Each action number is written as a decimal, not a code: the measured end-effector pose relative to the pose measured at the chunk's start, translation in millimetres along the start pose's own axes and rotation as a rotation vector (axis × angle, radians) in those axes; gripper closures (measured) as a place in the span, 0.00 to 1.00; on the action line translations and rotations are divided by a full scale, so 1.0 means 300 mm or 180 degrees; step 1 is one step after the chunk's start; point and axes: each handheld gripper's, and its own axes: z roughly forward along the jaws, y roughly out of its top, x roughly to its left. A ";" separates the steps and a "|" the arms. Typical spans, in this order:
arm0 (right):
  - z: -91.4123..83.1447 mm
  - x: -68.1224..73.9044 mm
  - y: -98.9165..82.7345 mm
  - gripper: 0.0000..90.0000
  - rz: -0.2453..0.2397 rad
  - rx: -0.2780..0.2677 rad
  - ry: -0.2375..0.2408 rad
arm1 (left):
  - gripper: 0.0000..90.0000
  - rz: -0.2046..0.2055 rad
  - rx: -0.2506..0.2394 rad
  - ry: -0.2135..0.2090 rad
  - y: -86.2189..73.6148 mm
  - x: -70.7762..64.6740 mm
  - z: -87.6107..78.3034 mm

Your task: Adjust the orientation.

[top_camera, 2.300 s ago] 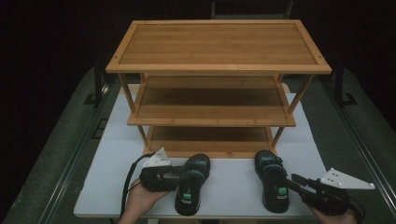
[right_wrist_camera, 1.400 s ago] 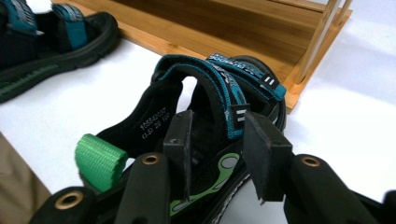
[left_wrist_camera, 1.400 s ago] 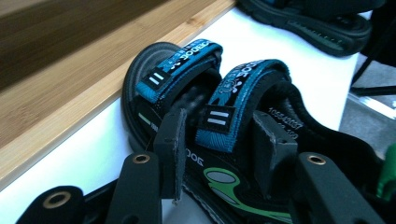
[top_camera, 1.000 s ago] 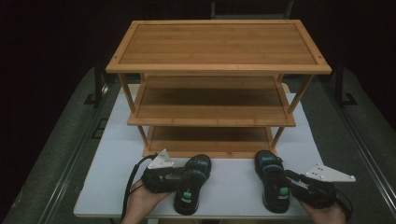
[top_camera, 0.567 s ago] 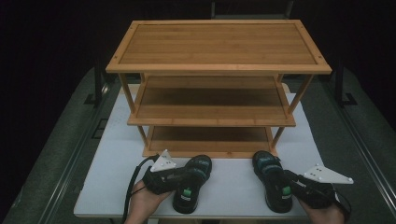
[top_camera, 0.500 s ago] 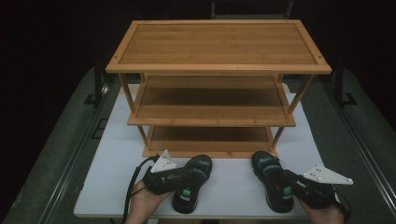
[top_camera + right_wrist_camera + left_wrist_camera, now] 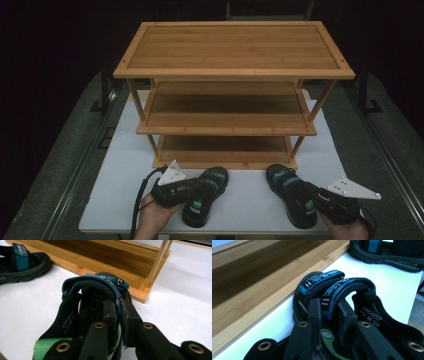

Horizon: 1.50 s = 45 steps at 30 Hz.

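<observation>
Two black sandals with blue straps lie on the white table in front of the rack. My left gripper (image 7: 198,192) is shut on the rear blue strap of the left sandal (image 7: 215,178); in the left gripper view the gripper (image 7: 329,308) pinches that sandal (image 7: 319,281) by the strap. My right gripper (image 7: 313,198) is shut on the strap of the right sandal (image 7: 282,180); in the right gripper view this gripper (image 7: 119,308) clamps the strap of its sandal (image 7: 87,282) edge-on. Both pairs of jaws have just been closing with a strap between them.
A three-tier bamboo rack (image 7: 235,75) stands just behind the sandals, its bottom shelf (image 7: 225,147) nearest them. The white table (image 7: 250,207) ends close to my hands. Each gripper view also shows the other sandal (image 7: 387,252) (image 7: 22,262) farther off.
The right gripper slid left onto the right sandal, which shifted slightly. Both grippers closed on the sandal straps. The left hand barely moved.
</observation>
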 end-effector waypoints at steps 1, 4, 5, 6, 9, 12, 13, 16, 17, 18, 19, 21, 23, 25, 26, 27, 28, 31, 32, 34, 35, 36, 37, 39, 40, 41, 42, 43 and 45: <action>0.000 0.004 0.002 0.93 -0.0008 -0.0003 0.0009 | 0.84 -0.0009 -0.0005 -0.0010 0.000 0.001 -0.001; -0.002 0.011 0.004 0.93 0.0006 0.0003 0.0035 | 0.84 -0.0026 -0.0028 -0.0008 0.002 0.001 -0.003; -0.001 0.018 0.005 0.93 0.0012 0.0005 0.0075 | 0.84 -0.0027 -0.0038 -0.0009 0.003 0.000 -0.005; -0.001 0.018 0.005 0.93 0.0012 0.0005 0.0075 | 0.84 -0.0025 -0.0039 -0.0009 0.005 0.001 -0.007; 0.003 0.033 0.010 0.93 -0.0006 0.0001 0.0137 | 0.84 -0.0051 -0.0081 -0.0016 0.009 0.002 -0.013; 0.006 0.041 0.014 0.93 0.0007 -0.0008 0.0186 | 0.84 -0.0058 -0.0101 -0.0011 0.014 0.003 -0.017; 0.009 0.044 0.016 0.93 0.0013 -0.0013 0.0206 | 0.84 -0.0052 -0.0111 -0.0007 0.015 0.004 -0.018; 0.016 0.058 0.022 0.93 0.0022 -0.0016 0.0264 | 0.84 -0.0066 -0.0131 -0.0015 0.017 0.004 -0.019; 0.018 0.063 0.024 0.93 0.0012 -0.0019 0.0277 | 0.85 -0.0068 -0.0132 -0.0014 0.018 0.004 -0.019; 0.019 0.068 0.027 0.93 0.0019 -0.0013 0.0289 | 0.85 -0.0072 -0.0134 -0.0017 0.018 0.004 -0.019; 0.021 0.072 0.029 0.93 0.0003 -0.0024 0.0301 | 0.85 -0.0072 -0.0134 -0.0020 0.019 0.003 -0.019; 0.024 0.078 0.034 0.93 0.0004 -0.0032 0.0328 | 0.85 -0.0074 -0.0137 -0.0016 0.020 0.003 -0.020; 0.026 0.088 0.040 0.93 0.0016 -0.0026 0.0369 | 0.85 -0.0068 -0.0142 -0.0012 0.022 0.004 -0.021; 0.028 0.090 0.042 0.93 -0.0001 -0.0034 0.0373 | 0.85 -0.0073 -0.0151 -0.0015 0.024 0.004 -0.023; 0.028 0.093 0.043 0.93 0.0009 -0.0028 0.0385 | 0.85 -0.0082 -0.0160 -0.0016 0.025 0.004 -0.024; 0.030 0.095 0.045 0.93 0.0009 -0.0028 0.0403 | 0.85 -0.0080 -0.0165 -0.0011 0.025 0.005 -0.025; 0.030 0.096 0.047 0.93 0.0009 -0.0027 0.0409 | 0.85 -0.0079 -0.0167 -0.0011 0.026 0.006 -0.026; 0.032 0.103 0.053 0.93 0.0009 -0.0031 0.0435 | 0.85 -0.0086 -0.0170 -0.0012 0.028 0.008 -0.026; 0.035 0.107 0.058 0.93 -0.0004 -0.0039 0.0452 | 0.85 -0.0087 -0.0167 -0.0011 0.029 0.008 -0.026; 0.037 0.111 0.062 0.93 -0.0008 -0.0033 0.0463 | 0.85 -0.0091 -0.0176 -0.0011 0.029 0.008 -0.026; 0.037 0.111 0.062 0.93 -0.0008 -0.0033 0.0463 | 0.85 -0.0098 -0.0180 -0.0014 0.030 0.008 -0.026; 0.038 0.114 0.064 0.93 -0.0006 -0.0032 0.0473 | 0.85 -0.0099 -0.0180 -0.0015 0.031 0.008 -0.026; 0.040 0.116 0.067 0.93 -0.0015 -0.0033 0.0480 | 0.85 -0.0097 -0.0183 -0.0014 0.032 0.009 -0.026; 0.044 0.120 0.072 0.93 -0.0017 -0.0037 0.0496 | 0.85 -0.0101 -0.0190 -0.0010 0.033 0.010 -0.026; 0.048 0.124 0.077 0.93 -0.0028 -0.0040 0.0506 | 0.85 -0.0106 -0.0192 -0.0005 0.034 0.010 -0.026; 0.048 0.124 0.077 0.93 -0.0028 -0.0040 0.0506 | 0.85 -0.0112 -0.0206 -0.0010 0.035 0.011 -0.026; 0.050 0.126 0.081 0.93 -0.0028 -0.0042 0.0513 | 0.85 -0.0109 -0.0208 -0.0010 0.038 0.013 -0.026; 0.052 0.130 0.085 0.93 -0.0025 -0.0045 0.0520 | 0.85 -0.0116 -0.0218 -0.0012 0.040 0.013 -0.026; 0.056 0.135 0.093 0.93 -0.0030 -0.0051 0.0526 | 0.85 -0.0124 -0.0235 -0.0006 0.046 0.014 -0.026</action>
